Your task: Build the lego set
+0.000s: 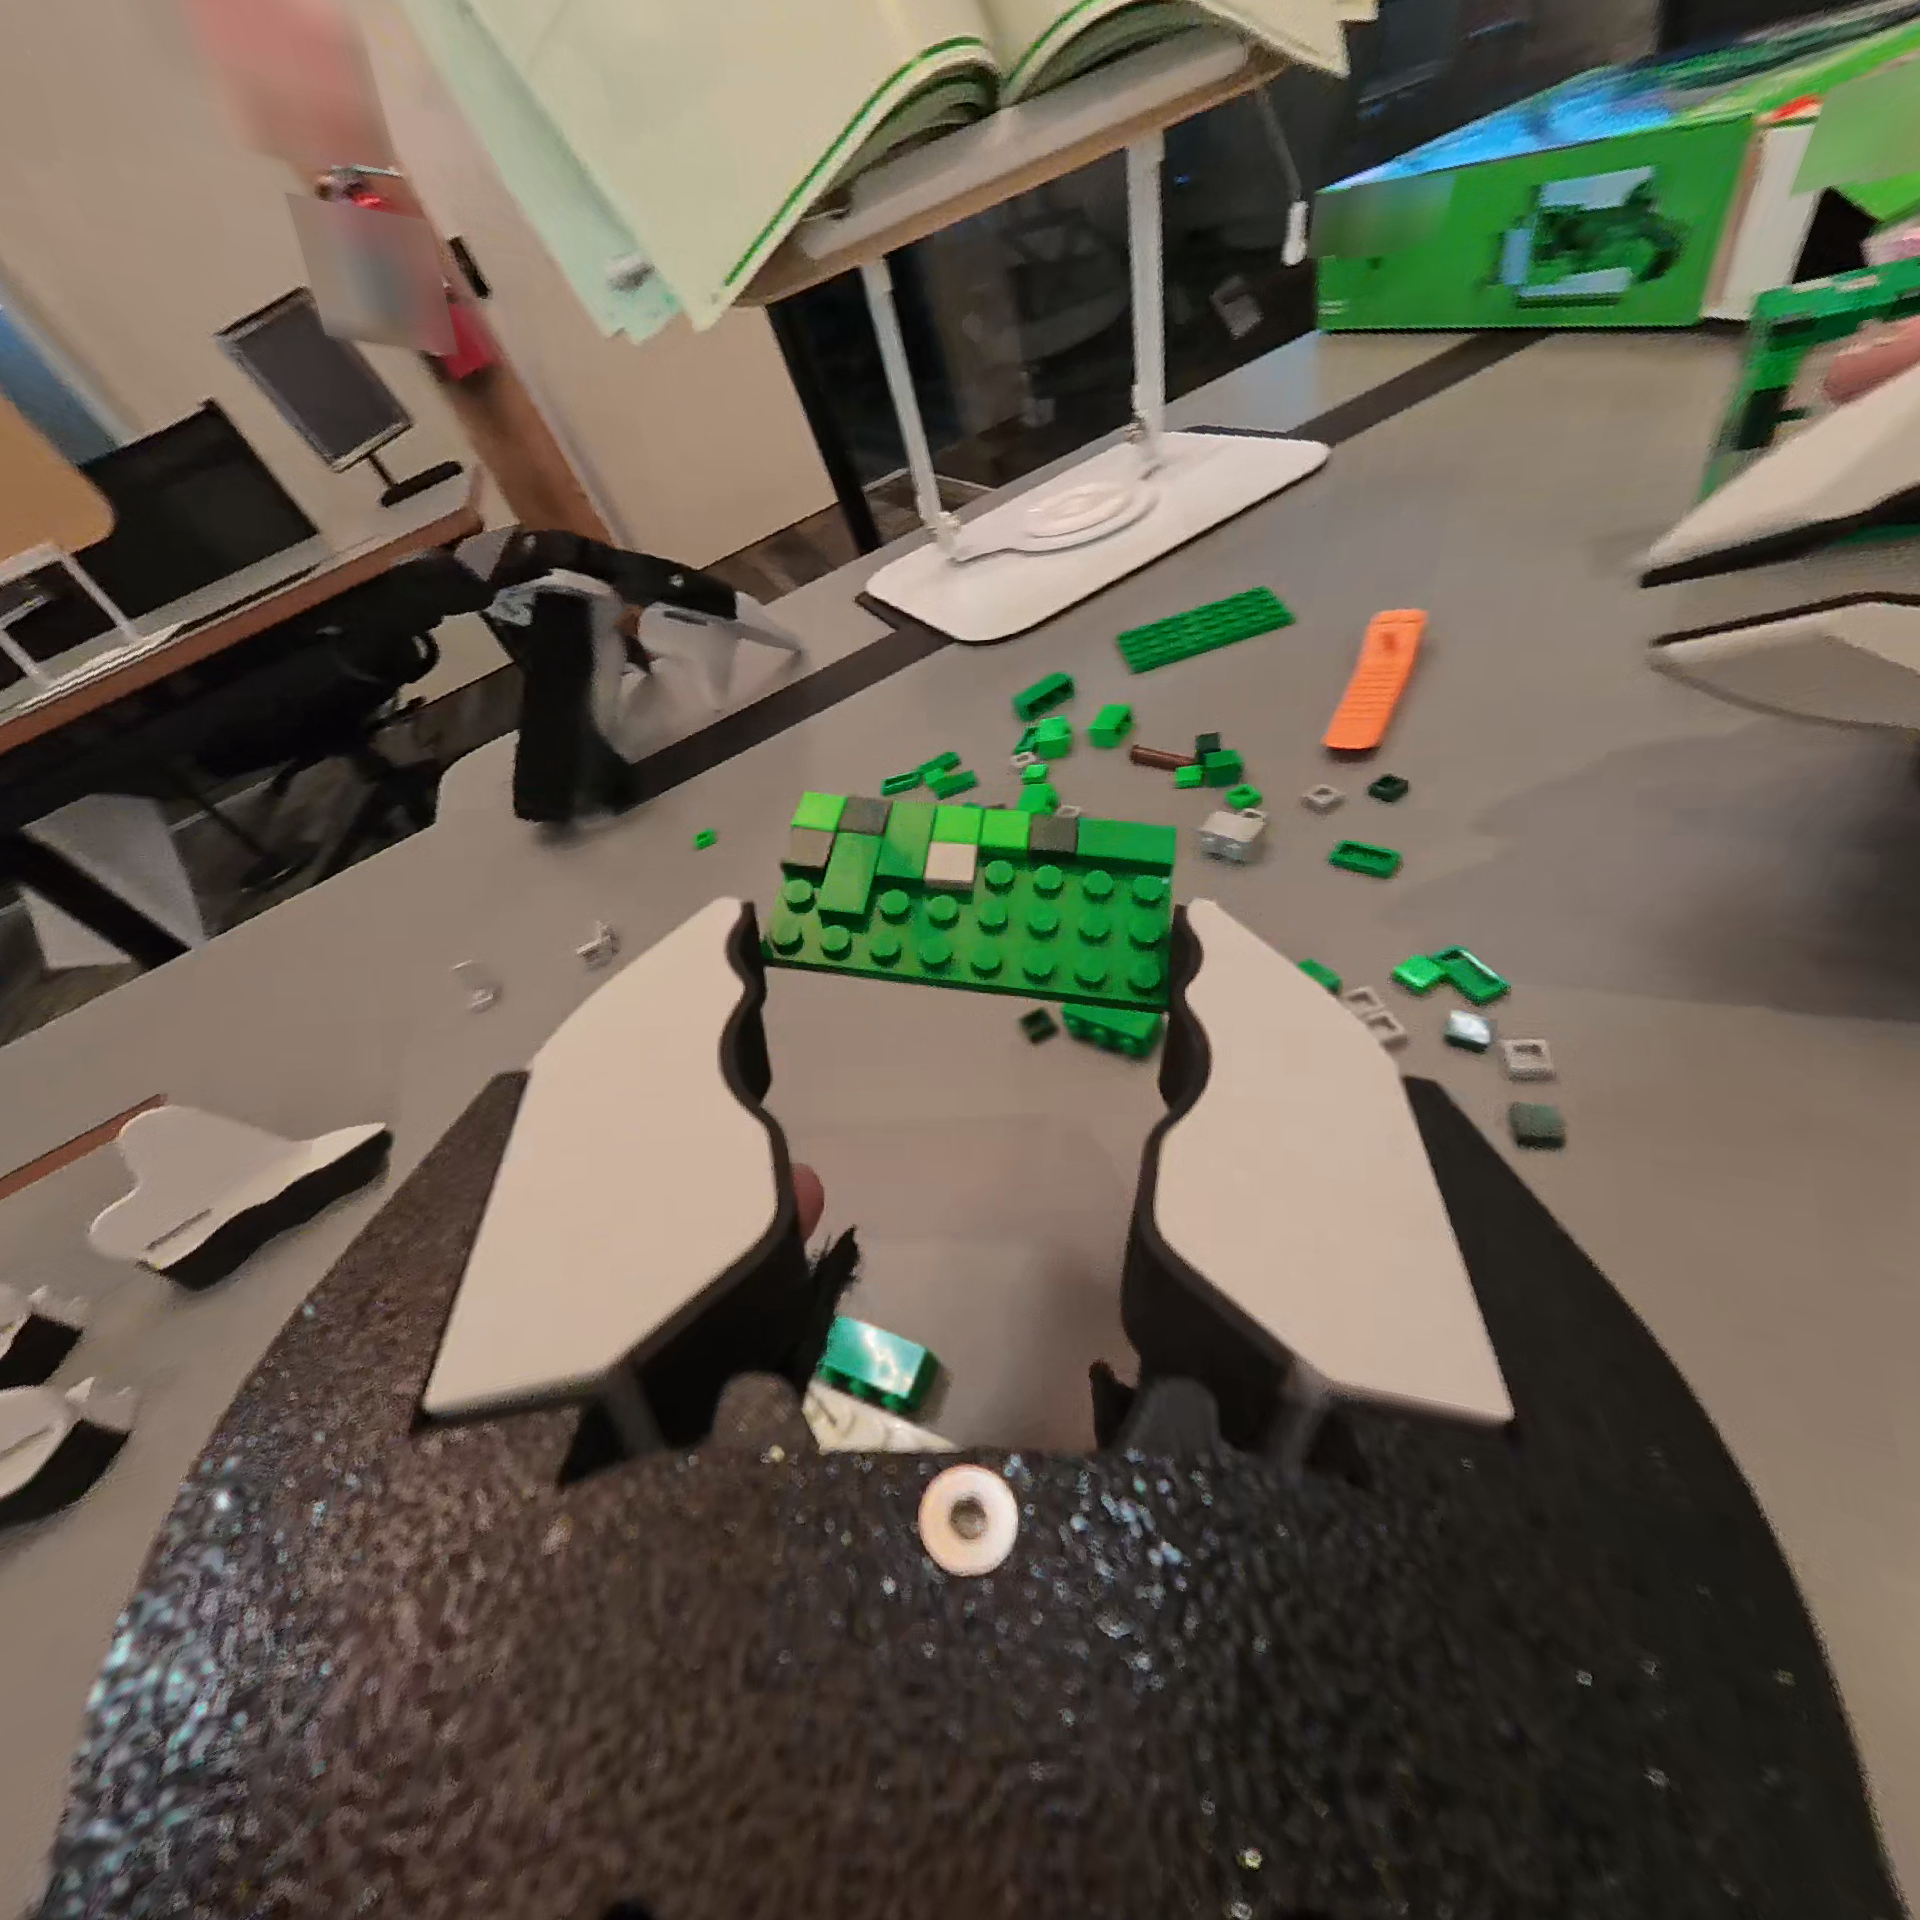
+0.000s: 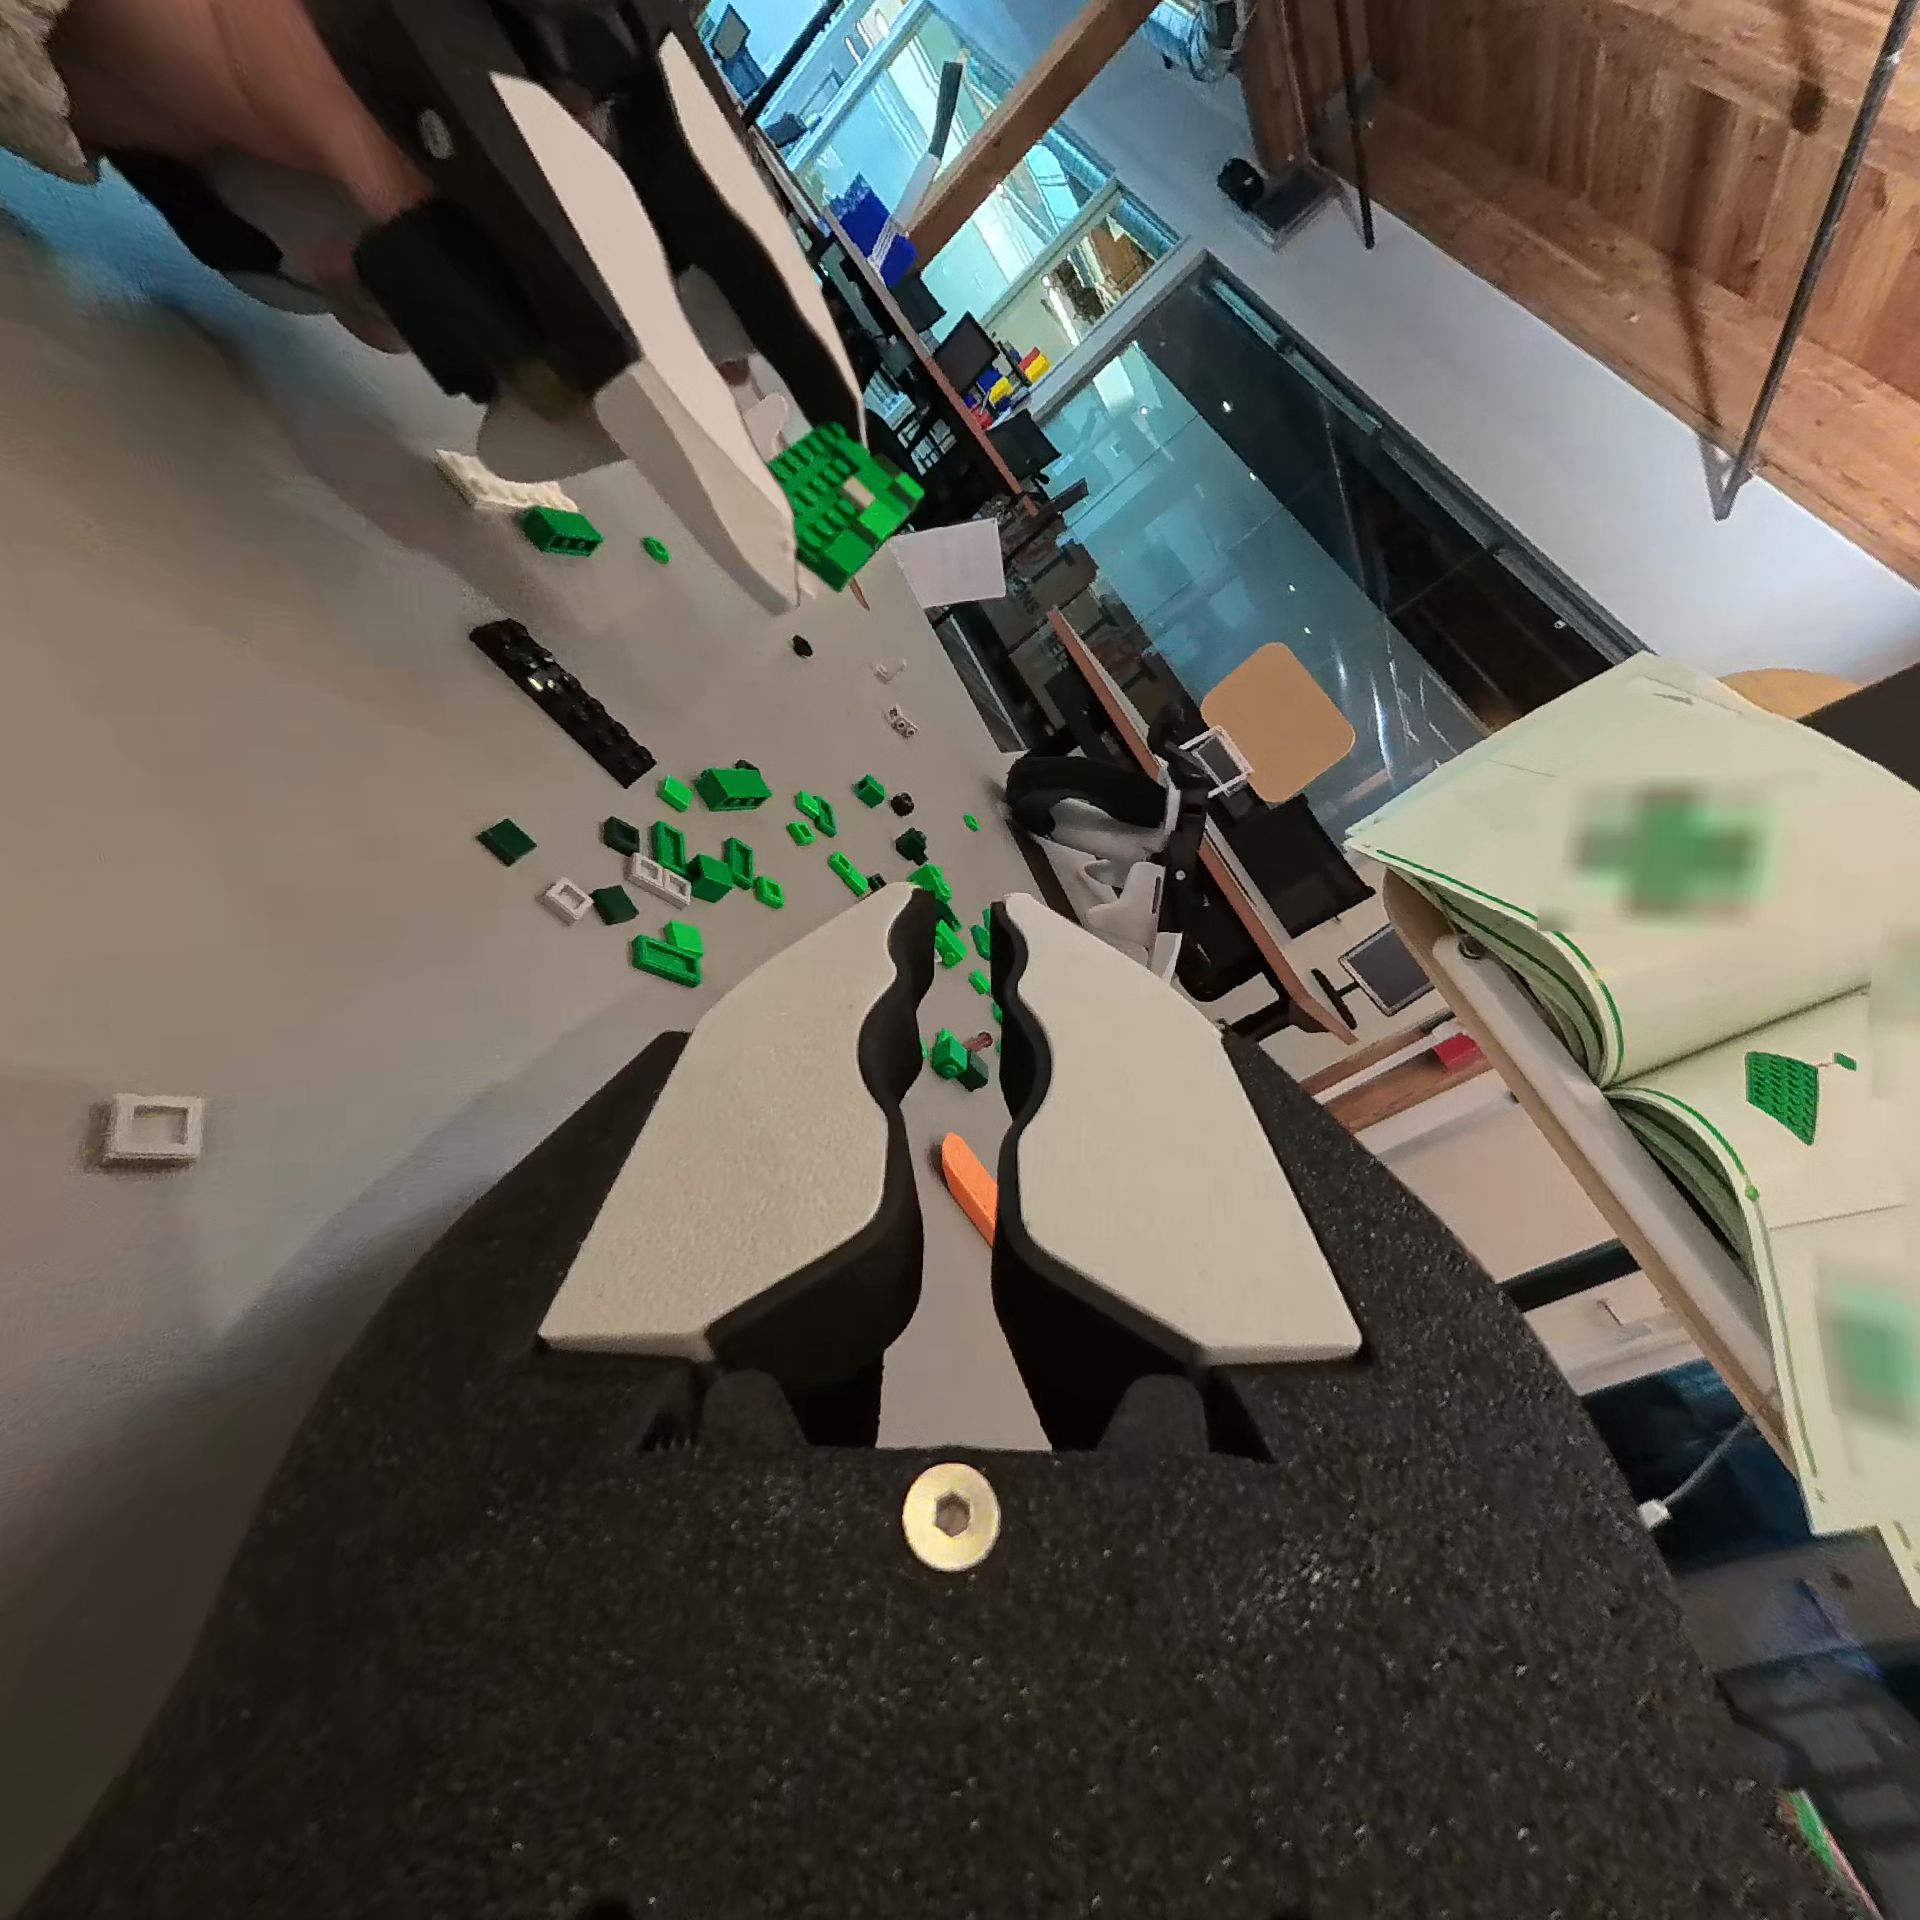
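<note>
My left gripper [image 1: 966, 925] is shut on a green studded plate [image 1: 987, 940], pinching its two short ends. The plate carries a row of green and grey tiles [image 1: 935, 842] along its far edge and hangs above the grey table [image 1: 1610, 852]. In the right wrist view the left gripper [image 2: 821, 499] holds that plate [image 2: 847, 499] at the upper left. My right gripper [image 2: 961, 906] is narrowly open and empty, hovering over loose green bricks [image 2: 727, 862]. It shows at the right edge of the left wrist view [image 1: 1662, 608].
An orange brick separator [image 1: 1377, 681] and a long green plate [image 1: 1205, 627] lie beyond the scattered bricks [image 1: 1049, 732]. A black plate [image 2: 561, 701] lies nearer. An open instruction book [image 1: 935, 83] sits on a white stand [image 1: 1101, 520]. A green box [image 1: 1538, 239] stands at the back right. My right gripper is the nearer one to the orange brick separator [image 1: 1377, 681]: about 12 cm, against 15 cm.
</note>
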`<state>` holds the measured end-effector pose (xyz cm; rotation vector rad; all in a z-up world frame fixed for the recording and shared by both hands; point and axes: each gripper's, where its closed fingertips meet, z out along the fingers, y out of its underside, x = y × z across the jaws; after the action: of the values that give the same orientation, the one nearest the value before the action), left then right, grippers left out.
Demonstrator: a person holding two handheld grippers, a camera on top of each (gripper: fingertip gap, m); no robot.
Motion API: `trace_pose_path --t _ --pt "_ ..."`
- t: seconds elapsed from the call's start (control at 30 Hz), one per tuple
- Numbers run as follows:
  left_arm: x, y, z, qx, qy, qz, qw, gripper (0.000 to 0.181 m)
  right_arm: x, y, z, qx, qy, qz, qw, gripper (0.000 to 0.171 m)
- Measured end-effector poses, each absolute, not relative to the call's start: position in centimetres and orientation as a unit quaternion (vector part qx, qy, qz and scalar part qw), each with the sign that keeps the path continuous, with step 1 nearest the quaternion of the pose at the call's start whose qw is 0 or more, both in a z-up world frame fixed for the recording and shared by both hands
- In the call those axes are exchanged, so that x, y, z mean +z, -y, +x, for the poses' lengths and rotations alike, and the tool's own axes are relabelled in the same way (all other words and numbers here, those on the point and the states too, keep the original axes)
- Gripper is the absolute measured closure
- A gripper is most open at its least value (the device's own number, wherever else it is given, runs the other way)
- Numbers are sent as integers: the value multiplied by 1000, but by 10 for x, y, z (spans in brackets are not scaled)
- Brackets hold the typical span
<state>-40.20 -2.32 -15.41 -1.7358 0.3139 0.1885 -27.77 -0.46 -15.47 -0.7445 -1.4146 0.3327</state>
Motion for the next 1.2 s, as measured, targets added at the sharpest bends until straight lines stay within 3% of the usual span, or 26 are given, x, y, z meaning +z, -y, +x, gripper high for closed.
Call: trace_pose_path --t 0.93,1.2 --pt "-156 22 -405 109 -136 -757 629 107 -163 11 -278 151 652 -328 667 165" --pt "-165 26 -369 0 -203 -766 610 107 -162 -39 -320 282 658 -506 482 171"
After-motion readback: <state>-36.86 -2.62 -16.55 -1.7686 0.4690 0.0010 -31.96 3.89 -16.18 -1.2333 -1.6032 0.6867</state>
